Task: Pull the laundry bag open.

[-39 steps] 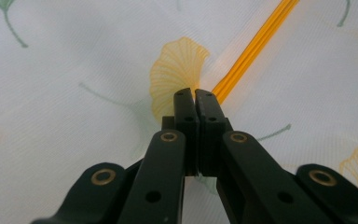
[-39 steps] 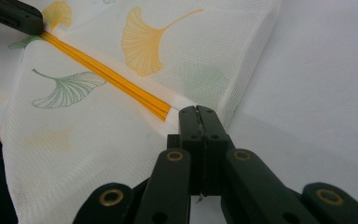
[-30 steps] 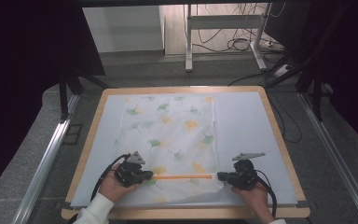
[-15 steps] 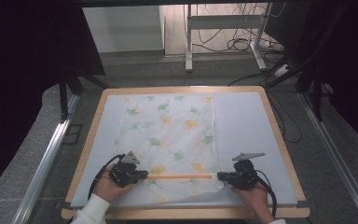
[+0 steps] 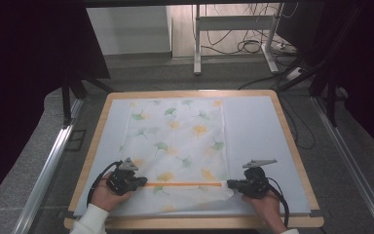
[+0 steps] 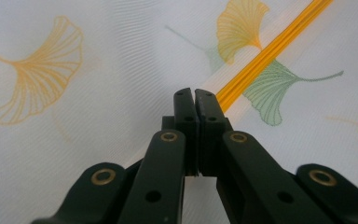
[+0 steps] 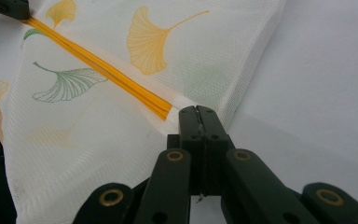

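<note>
A sheer white cloth (image 5: pixel 175 136) printed with yellow and green ginkgo leaves lies spread on the table. Its near part is folded over, and an orange stripe (image 5: pixel 185 184) runs taut along that edge. My left gripper (image 5: pixel 143 184) is shut on the cloth at the stripe's left end; the stripe (image 6: pixel 270 46) runs away from the closed jaws (image 6: pixel 196 93). My right gripper (image 5: pixel 229 184) is shut on the cloth at the stripe's right end, jaws (image 7: pixel 196 110) pinching the white hem beside the stripe (image 7: pixel 102 70). The left gripper (image 7: pixel 4 7) also appears far off in the right gripper view.
A pale mat (image 5: pixel 258 131) covers the wooden-rimmed table (image 5: pixel 292 141). Beyond it are grey floor, metal rails (image 5: pixel 48 165) on the left, a desk frame (image 5: pixel 233 29) and cables at the back. A hand holds each gripper near the front edge.
My left gripper has shifted a little to the left with the cloth's striped edge, so the stripe now reaches further left. The right gripper has stayed put.
</note>
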